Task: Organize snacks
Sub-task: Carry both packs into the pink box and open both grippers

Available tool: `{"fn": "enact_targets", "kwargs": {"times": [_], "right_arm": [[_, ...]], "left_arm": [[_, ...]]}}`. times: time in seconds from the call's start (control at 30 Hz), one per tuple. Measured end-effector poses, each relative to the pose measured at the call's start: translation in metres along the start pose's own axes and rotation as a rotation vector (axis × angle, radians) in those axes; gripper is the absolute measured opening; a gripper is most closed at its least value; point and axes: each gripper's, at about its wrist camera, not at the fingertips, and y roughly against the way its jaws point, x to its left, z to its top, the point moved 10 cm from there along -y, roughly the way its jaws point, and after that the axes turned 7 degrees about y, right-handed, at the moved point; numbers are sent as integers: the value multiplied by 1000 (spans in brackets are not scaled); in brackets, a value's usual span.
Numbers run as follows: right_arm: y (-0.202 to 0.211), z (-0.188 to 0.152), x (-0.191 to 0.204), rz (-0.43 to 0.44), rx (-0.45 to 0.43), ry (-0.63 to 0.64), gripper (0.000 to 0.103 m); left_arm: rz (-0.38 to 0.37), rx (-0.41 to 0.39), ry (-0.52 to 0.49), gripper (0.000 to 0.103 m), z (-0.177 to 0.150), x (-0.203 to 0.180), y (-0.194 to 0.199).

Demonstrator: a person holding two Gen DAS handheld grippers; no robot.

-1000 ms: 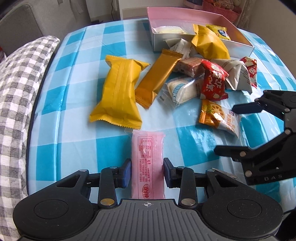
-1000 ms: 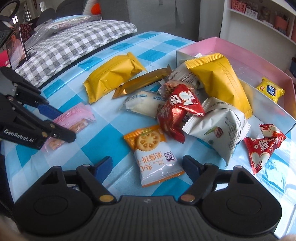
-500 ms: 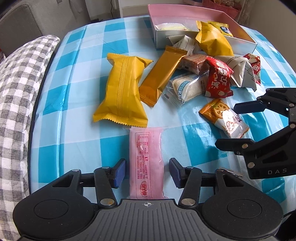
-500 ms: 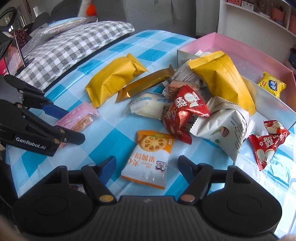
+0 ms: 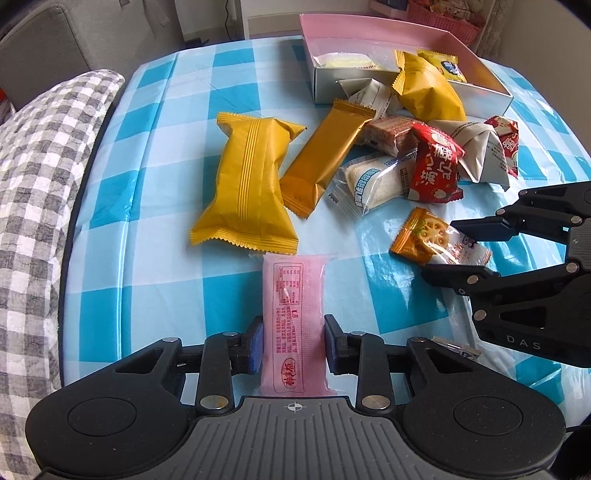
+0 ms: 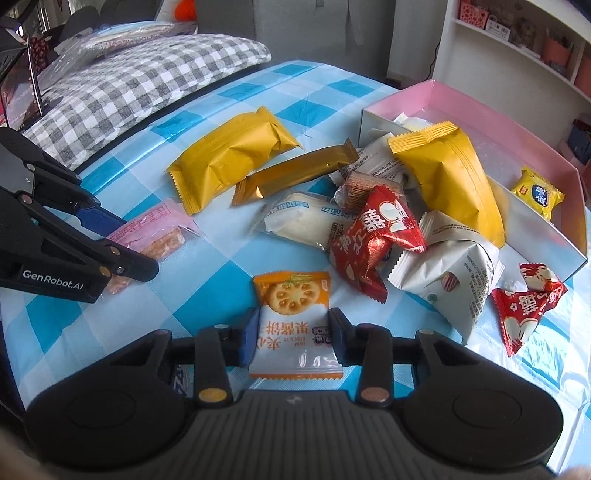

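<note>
Right now the flat pink wafer packet (image 5: 294,317), a glossy oblong sachet, lies at six o'clock on the counter (image 5: 155,206), whose cloth is slick blue-and-white check. The left gripper (image 5: 294,341) points steeply down over it, its jaws closing with both blue pads pressing the packet's long edges. At three o'clock the orange-and-white biscuit sachet (image 6: 295,325), crinkly with serrated ends, is pinched between the pads of the right gripper (image 6: 293,336), also tilted steeply down. Further out, at twelve to one o'clock, puffy yellow pillow packs (image 5: 245,184) and red foil pouches (image 5: 434,170) crowd before the pink-lined box (image 5: 369,33).
</note>
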Motion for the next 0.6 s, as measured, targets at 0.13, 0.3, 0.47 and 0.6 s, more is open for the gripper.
{"fn": "enact_targets", "kwargs": {"times": [0.13,0.3,0.47,0.6], "right_arm": [[7,3,-1,9,-14,-18,36],[20,8,-7,17,-43,-60,36],[33,13,-13,20,-67,-94,36],[45,19,-23,8,-102,-133,36]], "left_arm": [[-14,-19,2,30,4,-3,5],[-41,-47,9,30,12,-7,14],[-67,-78,11,30,20,-12,25],[-94,-109,27,30,30,-16,33]]}}
